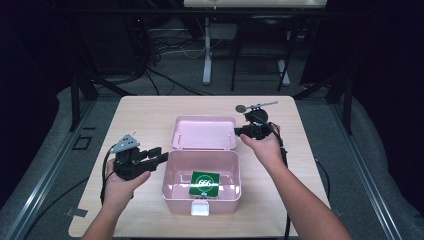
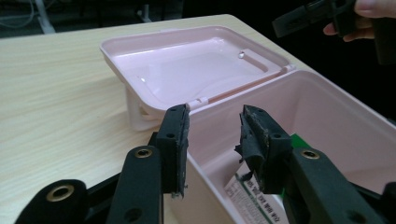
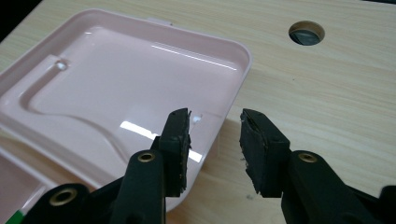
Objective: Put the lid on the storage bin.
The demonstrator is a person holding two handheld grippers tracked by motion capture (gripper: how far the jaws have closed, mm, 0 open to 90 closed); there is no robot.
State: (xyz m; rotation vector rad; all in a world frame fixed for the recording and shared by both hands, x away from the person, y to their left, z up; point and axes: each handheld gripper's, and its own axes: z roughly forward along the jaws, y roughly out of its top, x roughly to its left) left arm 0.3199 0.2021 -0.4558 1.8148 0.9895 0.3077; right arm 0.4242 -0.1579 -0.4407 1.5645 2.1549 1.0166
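Dark curtains and cable-strewn floor surround our pale wooden table [image 1: 145, 115], where we are working with a pink box [image 1: 172, 192] whose lid [image 1: 203, 132] is hinged back and lies open behind it. Inside the box, flat on its floor, sits a green packet [image 1: 204, 183] with a white round mark on it. Beyond the lid, near the far right corner, a small grey metal piece [image 1: 256, 106] lies by a round hole in the table.

Our left tool [image 1: 162, 156] hangs just beside the box's left wall, near its upper rim; in the left gripper view its jaws stand about half apart with that rim's corner between them, and we see no pad pressing on it. Our right tool [image 1: 239, 131] is at the lid's right edge; in the right gripper view the lid's corner lies below and between its jaws, which are parted with nothing gripped.

As we judge it, the packing is done: the packet is in and neither tool carries anything. What remains looks like the closing. The lid has yet to be swung forward over the box, and the white latch [image 1: 200, 208] on the front wall is still undone. The right tool seems placed to take the lid's edge while the left steadies the box.
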